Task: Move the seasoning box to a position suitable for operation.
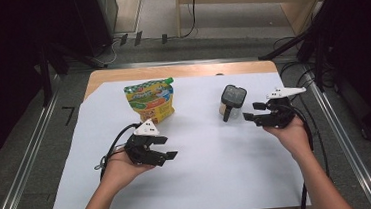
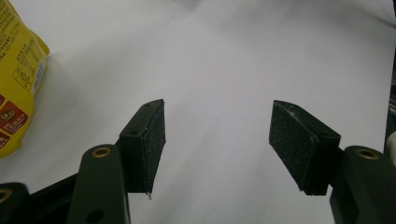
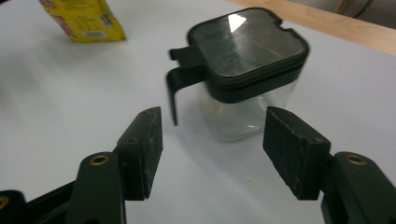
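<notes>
The right claw (image 3: pixel 212 149) stands spread and empty just before the black-lidded glass jar (image 3: pixel 243 70), while the left claw (image 2: pixel 217 140), also spread, hovers near the yellow snack pouch (image 1: pixel 150 101).

I see a small clear glass jar (image 1: pixel 231 103) with black lid, upright, far right on the white sheet.

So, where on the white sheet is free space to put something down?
Bare sheet lies between the left gripper and right gripper, and between pouch and jar. It is tight between the jar and the right gripper.
</notes>
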`<state>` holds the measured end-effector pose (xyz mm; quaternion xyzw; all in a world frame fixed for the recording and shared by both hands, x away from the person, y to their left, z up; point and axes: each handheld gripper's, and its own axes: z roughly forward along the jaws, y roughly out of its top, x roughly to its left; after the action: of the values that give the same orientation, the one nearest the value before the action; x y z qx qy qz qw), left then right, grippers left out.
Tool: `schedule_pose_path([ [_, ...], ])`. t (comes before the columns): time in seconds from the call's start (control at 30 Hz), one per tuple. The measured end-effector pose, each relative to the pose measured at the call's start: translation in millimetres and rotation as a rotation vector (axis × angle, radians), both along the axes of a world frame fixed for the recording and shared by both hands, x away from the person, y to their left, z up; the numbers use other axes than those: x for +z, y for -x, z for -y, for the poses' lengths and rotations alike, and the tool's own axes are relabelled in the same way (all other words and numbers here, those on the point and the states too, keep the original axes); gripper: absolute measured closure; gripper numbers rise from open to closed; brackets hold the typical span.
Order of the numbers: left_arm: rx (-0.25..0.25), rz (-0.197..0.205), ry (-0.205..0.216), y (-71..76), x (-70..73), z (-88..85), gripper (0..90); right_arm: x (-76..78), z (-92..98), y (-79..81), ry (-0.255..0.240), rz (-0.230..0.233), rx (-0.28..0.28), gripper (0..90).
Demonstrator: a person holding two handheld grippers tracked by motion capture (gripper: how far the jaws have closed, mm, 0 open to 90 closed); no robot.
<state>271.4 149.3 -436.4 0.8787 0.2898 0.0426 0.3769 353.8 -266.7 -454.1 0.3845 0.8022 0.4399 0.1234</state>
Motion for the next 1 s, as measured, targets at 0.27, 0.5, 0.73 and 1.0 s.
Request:
schedule_pose_path([
  [0.27,0.006,0.002,0.002,1.1,0.2,-1.3,37.1,-10.7,6.2,-20.9,0.057,-0.023,-0.013,29.2],
  [0.5,0.003,0.0,0.0,2.7,-0.8,-1.3,37.1,-28.3,2.5,-39.4,0.043,-0.052,-0.023,20.7],
  [0.73,0.011,-0.004,-0.006,4.0,-1.8,-4.7,37.1,-42.4,-12.2,-53.8,0.058,-0.055,0.011,17.3],
  [1.0,0.018,-0.011,-0.014,6.4,-3.8,-5.9,37.2,-49.6,-27.4,-63.5,0.048,-0.027,0.031,13.5],
])
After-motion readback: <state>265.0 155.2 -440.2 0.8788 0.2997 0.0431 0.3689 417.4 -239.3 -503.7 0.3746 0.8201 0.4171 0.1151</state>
